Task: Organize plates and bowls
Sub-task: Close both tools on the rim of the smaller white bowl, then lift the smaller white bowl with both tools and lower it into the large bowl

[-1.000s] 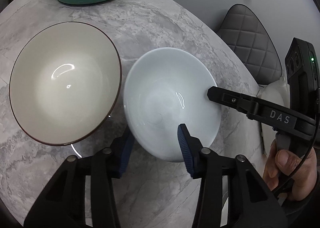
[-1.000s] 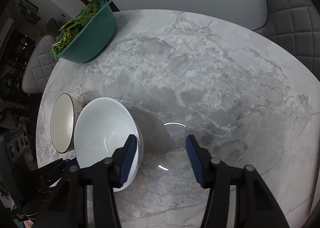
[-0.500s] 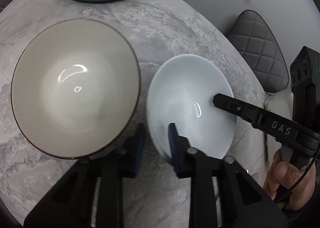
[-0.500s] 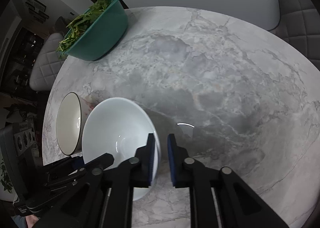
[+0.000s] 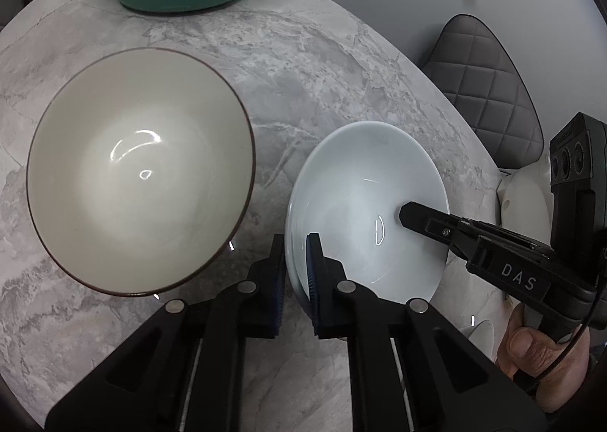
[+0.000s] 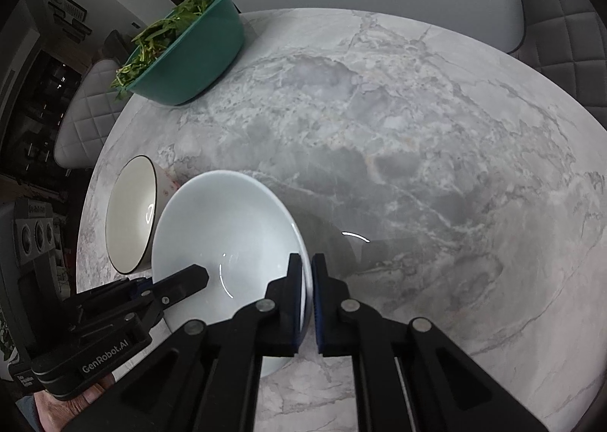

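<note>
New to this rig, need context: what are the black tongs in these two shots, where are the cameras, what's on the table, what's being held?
There is no robot arm here. A person holds a hand-held two-finger tool in each hand, and each tool carries a fisheye camera looking forward along its fingers.

In the left wrist view, the left tool is shut on the near rim of the white bowl. The right tool reaches in from the right, over the person's hand.

In the right wrist view, the right tool is shut on the opposite side of the rim of the same bowl.

On the marble table there are also a cream bowl with a dark rim and a teal bowl of greens. Quilted chairs stand around the table.
</note>
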`<state>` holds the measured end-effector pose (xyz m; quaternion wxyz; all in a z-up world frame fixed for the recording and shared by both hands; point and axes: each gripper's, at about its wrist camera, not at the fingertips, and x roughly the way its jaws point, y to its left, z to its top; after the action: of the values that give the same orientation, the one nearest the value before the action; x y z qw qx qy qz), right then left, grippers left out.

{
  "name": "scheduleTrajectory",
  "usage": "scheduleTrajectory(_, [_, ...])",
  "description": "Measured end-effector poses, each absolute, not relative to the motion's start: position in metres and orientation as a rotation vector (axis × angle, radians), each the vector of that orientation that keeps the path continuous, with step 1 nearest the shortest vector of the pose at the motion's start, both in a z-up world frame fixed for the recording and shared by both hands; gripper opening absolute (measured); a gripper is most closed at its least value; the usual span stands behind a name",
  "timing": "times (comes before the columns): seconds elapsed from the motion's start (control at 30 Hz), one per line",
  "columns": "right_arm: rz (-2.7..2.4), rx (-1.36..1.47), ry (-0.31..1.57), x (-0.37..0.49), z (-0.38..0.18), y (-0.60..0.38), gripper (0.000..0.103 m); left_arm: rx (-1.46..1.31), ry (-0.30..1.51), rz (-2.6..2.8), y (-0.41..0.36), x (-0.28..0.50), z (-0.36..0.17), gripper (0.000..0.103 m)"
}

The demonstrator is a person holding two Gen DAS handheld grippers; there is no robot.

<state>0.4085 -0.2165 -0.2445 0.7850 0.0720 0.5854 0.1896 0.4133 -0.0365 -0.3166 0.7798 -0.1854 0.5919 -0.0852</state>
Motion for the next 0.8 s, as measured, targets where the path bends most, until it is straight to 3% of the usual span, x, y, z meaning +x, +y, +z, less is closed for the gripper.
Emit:
scheduleTrajectory(0.4, [0.381, 0.199, 1.185, 0.368, -0.203, -0.241, 0.007, -0.338, 1.237, -0.285, -0.058, 0.387, -0.266, 0.008])
scheduleTrajectory(0.8, [0.244, 0.262, 1.123, 0.276, -0.166, -0.305, 0.008, -0.224, 1.237, -0.481, -0.137, 0.333, -0.226, 0.008])
